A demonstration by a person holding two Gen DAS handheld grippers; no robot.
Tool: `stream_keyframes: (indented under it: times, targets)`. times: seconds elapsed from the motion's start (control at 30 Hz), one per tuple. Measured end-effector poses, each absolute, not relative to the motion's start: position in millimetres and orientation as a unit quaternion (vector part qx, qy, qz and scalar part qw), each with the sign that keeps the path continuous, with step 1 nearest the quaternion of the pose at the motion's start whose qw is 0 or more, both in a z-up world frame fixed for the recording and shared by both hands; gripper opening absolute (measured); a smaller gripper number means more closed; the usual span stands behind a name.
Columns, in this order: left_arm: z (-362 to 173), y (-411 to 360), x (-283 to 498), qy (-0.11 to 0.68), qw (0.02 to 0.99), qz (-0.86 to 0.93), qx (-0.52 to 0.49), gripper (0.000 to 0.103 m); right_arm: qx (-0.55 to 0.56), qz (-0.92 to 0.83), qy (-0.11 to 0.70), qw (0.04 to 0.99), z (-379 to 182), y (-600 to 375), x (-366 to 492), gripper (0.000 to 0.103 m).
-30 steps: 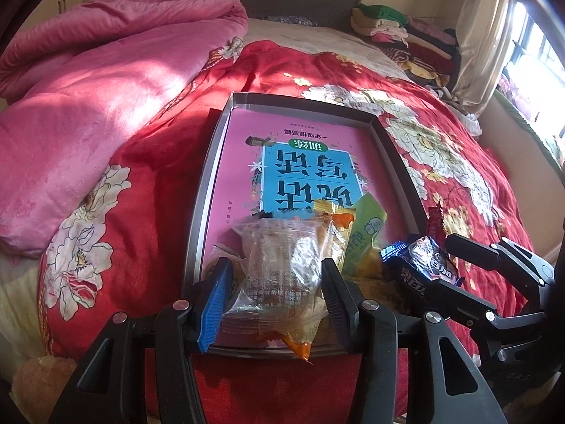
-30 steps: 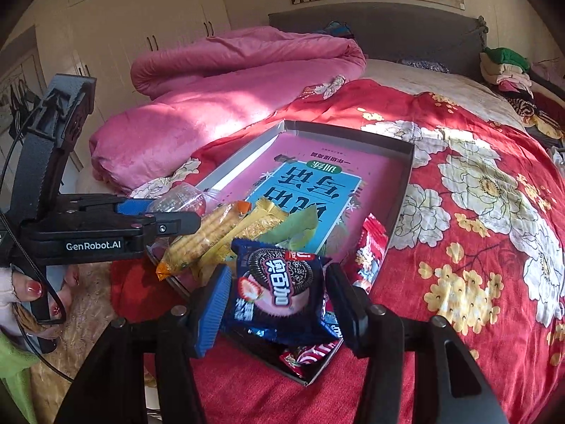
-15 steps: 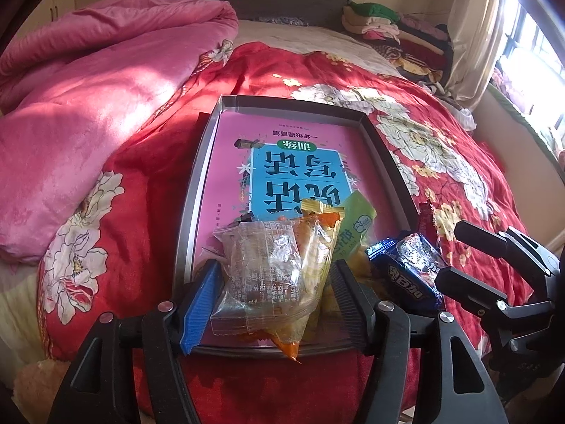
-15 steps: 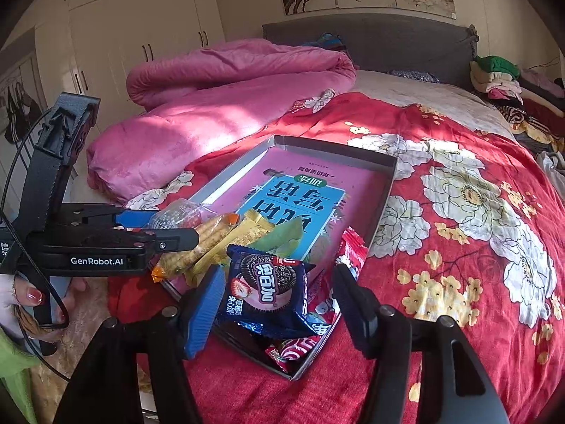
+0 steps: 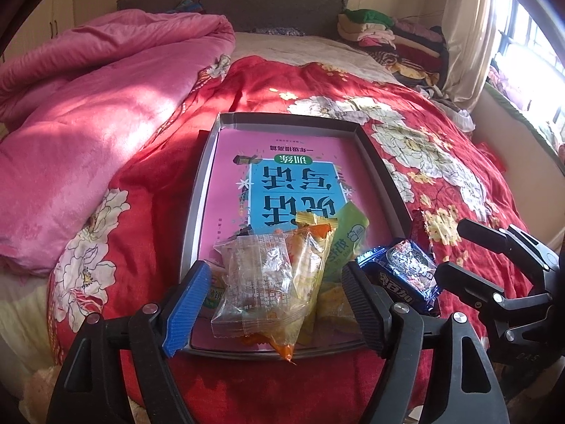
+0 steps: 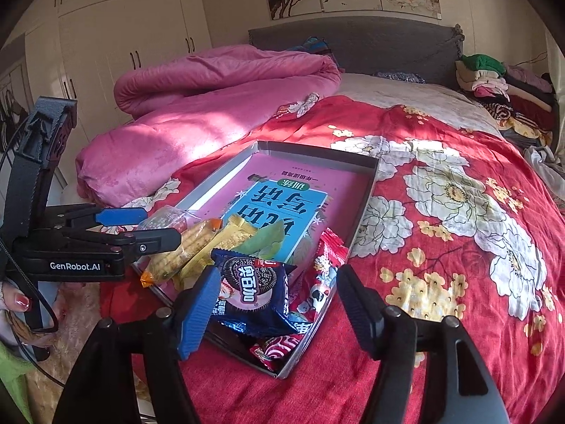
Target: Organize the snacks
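A grey tray (image 5: 282, 117) (image 6: 317, 148) lies on the red floral bedspread with a pink and blue book (image 5: 293, 183) flat inside it. Snacks are piled at its near end. My left gripper (image 5: 275, 304) (image 6: 160, 227) is opening around a clear crinkly packet (image 5: 257, 282), and neither pad presses on it. Orange, yellow and green packets (image 5: 317, 247) lie beside it. My right gripper (image 6: 279, 304) (image 5: 448, 247) is opening too. A blue cookie packet (image 6: 250, 289) (image 5: 399, 275) rests between its pads on red packets (image 6: 328, 258) in the tray's corner, with the black pad well clear of it.
A bunched pink quilt (image 5: 88, 123) covers the bed's left side. Folded clothes (image 5: 388, 31) are stacked by the grey headboard at the far right. White wardrobes (image 6: 123, 35) stand beyond the bed. A hand with red nails (image 6: 14, 300) holds the left gripper's handle.
Both grippers' jaws have widened step by step. The clear packet and the blue cookie packet, gripped a second ago, now lie loose in the tray.
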State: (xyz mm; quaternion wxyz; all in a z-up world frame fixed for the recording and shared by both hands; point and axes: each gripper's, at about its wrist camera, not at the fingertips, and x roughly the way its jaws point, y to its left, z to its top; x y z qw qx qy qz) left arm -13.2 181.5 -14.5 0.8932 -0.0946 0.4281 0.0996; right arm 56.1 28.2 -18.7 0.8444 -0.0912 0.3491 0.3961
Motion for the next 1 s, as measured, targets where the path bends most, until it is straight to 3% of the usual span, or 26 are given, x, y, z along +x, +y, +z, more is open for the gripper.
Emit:
stream_keyframes:
  times: [0.73, 1.0]
  targets:
    - [23.9, 152.4, -52.6, 0.402, 0.901, 0.097, -0.129, 0.082, -0.068, 0.382, 0.322, 0.863, 29.3, -4.2, 30.7, 0.100]
    - [16.0, 130.4, -83.9, 0.417, 0.886, 0.075, -0.187, 0.082, -0.063, 0.369, 0.343, 0.861, 39.4, -32.1, 10.2, 0.102]
